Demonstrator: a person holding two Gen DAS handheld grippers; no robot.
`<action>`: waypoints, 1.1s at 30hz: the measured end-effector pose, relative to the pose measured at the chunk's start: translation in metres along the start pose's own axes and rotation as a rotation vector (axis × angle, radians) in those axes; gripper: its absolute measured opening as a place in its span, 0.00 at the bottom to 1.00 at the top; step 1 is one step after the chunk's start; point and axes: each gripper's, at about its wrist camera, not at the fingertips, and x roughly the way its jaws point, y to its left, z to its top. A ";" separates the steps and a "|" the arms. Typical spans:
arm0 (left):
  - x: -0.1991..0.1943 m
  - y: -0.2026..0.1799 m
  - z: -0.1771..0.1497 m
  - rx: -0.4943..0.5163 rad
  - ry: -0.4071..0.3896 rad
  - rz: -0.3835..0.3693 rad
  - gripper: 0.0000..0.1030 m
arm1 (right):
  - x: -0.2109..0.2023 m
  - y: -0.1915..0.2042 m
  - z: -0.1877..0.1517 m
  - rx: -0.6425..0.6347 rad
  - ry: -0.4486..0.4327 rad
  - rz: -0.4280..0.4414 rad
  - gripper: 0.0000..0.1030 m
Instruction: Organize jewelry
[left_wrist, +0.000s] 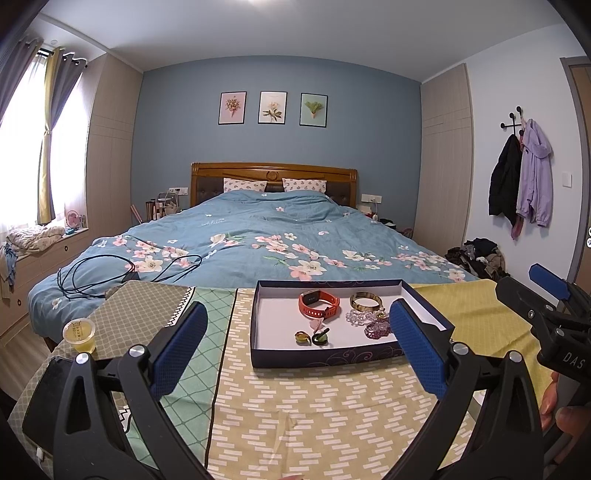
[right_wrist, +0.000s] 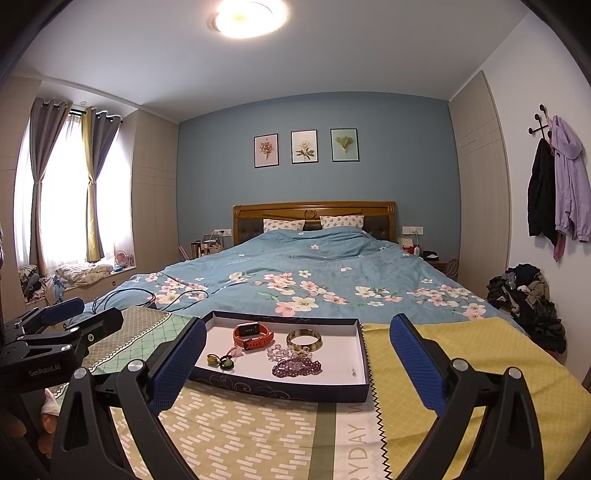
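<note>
While both grippers hang spread wide and empty above the patterned cloth (right_wrist: 258, 424), left gripper (left_wrist: 299, 347) and right gripper (right_wrist: 297, 363) both face the tray (right_wrist: 291, 389), probably lined up for a reach. All the jewelry sits inside: an orange watch (right_wrist: 253, 336), a bangle (right_wrist: 304, 339), clear beads (right_wrist: 277, 351), purple beads (right_wrist: 295, 367), and small rings (right_wrist: 220, 361). Could be sorted already or not.

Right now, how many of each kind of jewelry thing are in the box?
Watch: 1, the red watch
Bangle: 1, the gold bangle
Beaded bracelets: 2, the clear bead bracelet and the purple bead bracelet
Rings: 2, the amber ring and the dark green ring
Total: 6
</note>
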 end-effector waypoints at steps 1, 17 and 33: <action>0.000 0.000 0.000 0.000 0.000 0.000 0.94 | 0.000 -0.001 0.000 0.001 0.000 0.000 0.93; 0.003 0.002 -0.003 0.001 -0.003 0.005 0.94 | 0.001 -0.001 0.002 0.003 0.003 0.002 0.93; 0.009 0.007 -0.003 0.005 0.034 0.005 0.94 | 0.005 -0.009 0.001 -0.013 0.024 -0.009 0.93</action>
